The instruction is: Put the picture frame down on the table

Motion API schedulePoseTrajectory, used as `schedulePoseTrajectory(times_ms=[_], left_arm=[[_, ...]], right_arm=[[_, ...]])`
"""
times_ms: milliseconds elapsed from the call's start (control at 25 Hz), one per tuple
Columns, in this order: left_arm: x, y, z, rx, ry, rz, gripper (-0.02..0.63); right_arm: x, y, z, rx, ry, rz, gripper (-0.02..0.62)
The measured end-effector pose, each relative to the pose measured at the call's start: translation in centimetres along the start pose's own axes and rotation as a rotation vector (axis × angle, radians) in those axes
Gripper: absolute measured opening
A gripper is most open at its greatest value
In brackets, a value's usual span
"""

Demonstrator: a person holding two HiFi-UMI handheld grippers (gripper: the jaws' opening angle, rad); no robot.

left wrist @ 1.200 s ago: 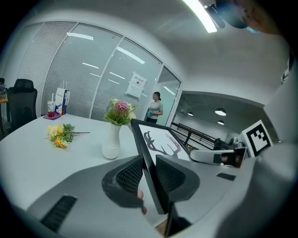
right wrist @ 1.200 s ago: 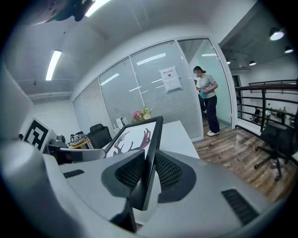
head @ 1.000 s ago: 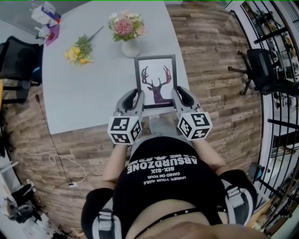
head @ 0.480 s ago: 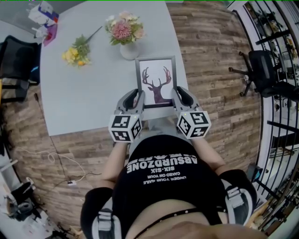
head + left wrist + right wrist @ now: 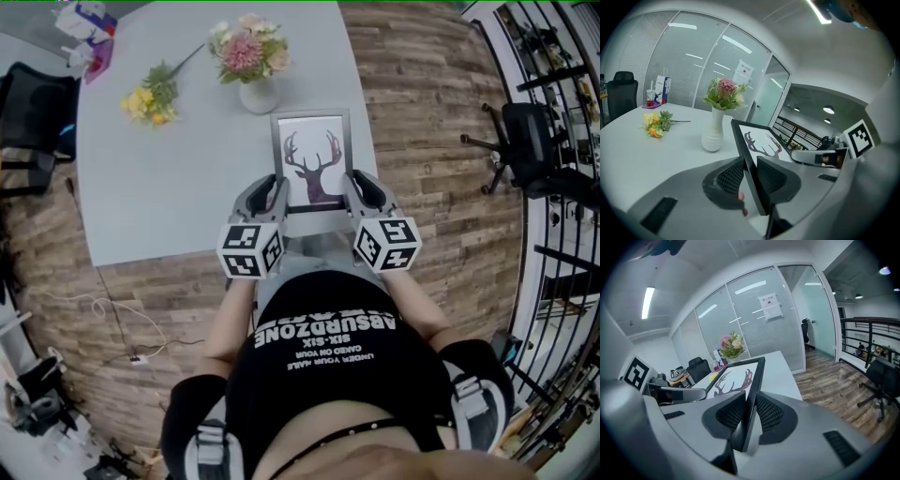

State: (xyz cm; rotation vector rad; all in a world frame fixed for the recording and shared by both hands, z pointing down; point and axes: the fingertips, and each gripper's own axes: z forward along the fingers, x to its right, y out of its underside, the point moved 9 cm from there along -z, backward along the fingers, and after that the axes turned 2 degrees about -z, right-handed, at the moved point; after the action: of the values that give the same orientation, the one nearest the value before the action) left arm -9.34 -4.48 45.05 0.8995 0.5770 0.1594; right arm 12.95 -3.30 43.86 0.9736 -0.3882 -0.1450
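Note:
A black picture frame [image 5: 312,159] with a deer-antler print is held over the near right part of the white table [image 5: 169,187]. My left gripper [image 5: 274,195] is shut on the frame's left edge, and the frame [image 5: 754,154] stands edge-on between its ribbed pads. My right gripper [image 5: 352,192] is shut on the right edge, where the frame [image 5: 749,394] runs between its pads. The frame's far end tilts up toward a white vase; whether its underside touches the table is hidden.
A white vase of pink flowers [image 5: 253,70] stands just beyond the frame. A loose bunch of yellow flowers [image 5: 150,98] lies at the back left. Small boxes [image 5: 89,33] sit at the far left corner. An office chair [image 5: 525,141] stands on the wood floor at right.
The view has drifted slightly, and the frame and both grippers sit a little nearer the vase. Both grips are unchanged.

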Motion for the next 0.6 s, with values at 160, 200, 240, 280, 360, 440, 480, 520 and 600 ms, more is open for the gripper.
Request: schedulePoseTrajectory(times_ms=[160,200,240,280,360,440,480,520,600], left_arm=[[-0.3,0.8,0.4,-0.011,-0.011,-0.014,0.098],[-0.4,0.9,0.5,-0.015,-0.013,-0.019,0.098],[-0.5,1.0,0.6,-0.018,-0.015,-0.023,0.098],[-0.6,1.0,0.6,-0.022,-0.017,-0.026,0.098],[-0.8,1.0,0.8,-0.03,-0.02,-0.027,0.098],[-0.9,1.0,1.1,-0.037,-0.022,-0.026,0.098],[-0.9,1.1,1.3,-0.04,-0.023,-0.026,0.098],[-0.9,1.2,1.5,-0.044,-0.024,-0.026,0.098],[-0.9,1.4,1.8,-0.053,-0.027,-0.03,0.098]], right_arm=[[0.3,0.5,0.5,-0.007,-0.007,0.0,0.084],[0.4,0.6,0.7,-0.01,-0.008,0.001,0.084],[0.4,0.7,0.9,-0.013,-0.01,0.003,0.084],[0.4,0.8,1.1,-0.018,-0.011,0.007,0.084],[0.6,1.0,1.4,-0.026,-0.014,0.016,0.084],[0.8,1.1,1.7,-0.032,-0.015,0.021,0.084],[0.9,1.2,1.8,-0.035,-0.015,0.022,0.084],[1.1,1.3,1.8,-0.039,-0.015,0.024,0.084],[1.3,1.6,2.1,-0.047,-0.015,0.026,0.084]])
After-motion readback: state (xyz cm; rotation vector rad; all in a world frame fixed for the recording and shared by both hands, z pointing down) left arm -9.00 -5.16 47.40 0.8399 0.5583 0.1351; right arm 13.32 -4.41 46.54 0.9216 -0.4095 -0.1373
